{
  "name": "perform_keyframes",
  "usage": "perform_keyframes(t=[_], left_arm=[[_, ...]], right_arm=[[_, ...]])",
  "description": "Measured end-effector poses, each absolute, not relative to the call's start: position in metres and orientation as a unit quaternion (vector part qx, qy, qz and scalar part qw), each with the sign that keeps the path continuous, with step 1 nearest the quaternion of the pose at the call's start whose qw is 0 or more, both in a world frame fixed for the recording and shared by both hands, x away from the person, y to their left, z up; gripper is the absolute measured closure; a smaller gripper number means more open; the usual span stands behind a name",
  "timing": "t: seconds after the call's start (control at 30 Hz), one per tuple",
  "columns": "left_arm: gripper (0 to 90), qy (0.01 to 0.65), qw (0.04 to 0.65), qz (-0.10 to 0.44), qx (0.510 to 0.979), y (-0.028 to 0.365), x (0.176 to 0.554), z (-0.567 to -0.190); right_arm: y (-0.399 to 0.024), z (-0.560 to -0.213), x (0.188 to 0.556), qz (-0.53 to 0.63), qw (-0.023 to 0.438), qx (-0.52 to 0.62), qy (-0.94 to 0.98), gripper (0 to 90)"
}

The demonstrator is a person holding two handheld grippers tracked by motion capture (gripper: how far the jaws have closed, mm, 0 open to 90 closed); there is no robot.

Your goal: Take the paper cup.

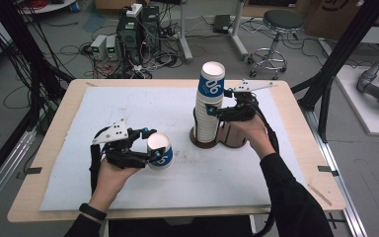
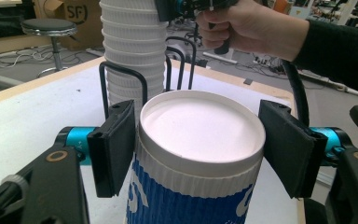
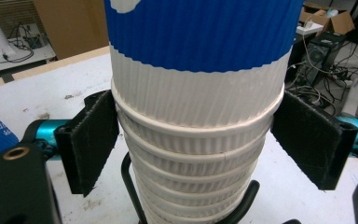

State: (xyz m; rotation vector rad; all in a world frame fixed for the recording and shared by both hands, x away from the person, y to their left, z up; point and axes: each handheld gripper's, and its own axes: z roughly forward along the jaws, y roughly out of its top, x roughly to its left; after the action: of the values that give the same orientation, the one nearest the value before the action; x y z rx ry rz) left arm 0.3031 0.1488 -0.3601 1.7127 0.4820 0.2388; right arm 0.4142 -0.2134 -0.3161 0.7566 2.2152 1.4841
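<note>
A blue-and-white paper cup (image 1: 161, 149) stands upside down at the white mat's left centre, its flat bottom (image 2: 200, 126) facing up. My left gripper (image 1: 152, 144) is shut on it, one pad pressing each side (image 2: 198, 149). A tall stack of nested cups (image 1: 208, 113) stands in a brown holder with black wire hoops (image 1: 233, 138). The stack's top cup (image 3: 200, 84) has a blue band. My right gripper (image 1: 216, 109) is shut on this top cup, its pads at the cup's rim (image 3: 198, 140).
A white mat (image 1: 128, 108) covers the wooden table (image 1: 296, 123). Beyond the far edge are computers and cables (image 1: 135, 29) and a stool (image 1: 279, 22). Black frame posts (image 1: 345, 49) stand at the table's right, and the holder's empty second slot sits under my right hand.
</note>
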Motion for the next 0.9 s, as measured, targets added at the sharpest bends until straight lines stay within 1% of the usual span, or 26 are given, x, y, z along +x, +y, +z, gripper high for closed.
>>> perform_keyframes(t=[0.43,0.7,0.9], left_arm=[[29.6,0.216,0.623,0.104,0.744,0.152,0.305,-0.365],[29.6,0.218,0.621,0.107,0.745,0.154,0.304,-0.365],[29.6,0.221,0.62,0.107,0.745,0.155,0.304,-0.367]], right_arm=[[-0.22,-0.31,0.406,0.521,0.179,0.275,0.788,15.6],[-0.227,-0.306,0.393,0.524,0.195,0.269,0.784,15.7],[-0.236,-0.309,0.379,0.537,0.202,0.267,0.774,15.7]])
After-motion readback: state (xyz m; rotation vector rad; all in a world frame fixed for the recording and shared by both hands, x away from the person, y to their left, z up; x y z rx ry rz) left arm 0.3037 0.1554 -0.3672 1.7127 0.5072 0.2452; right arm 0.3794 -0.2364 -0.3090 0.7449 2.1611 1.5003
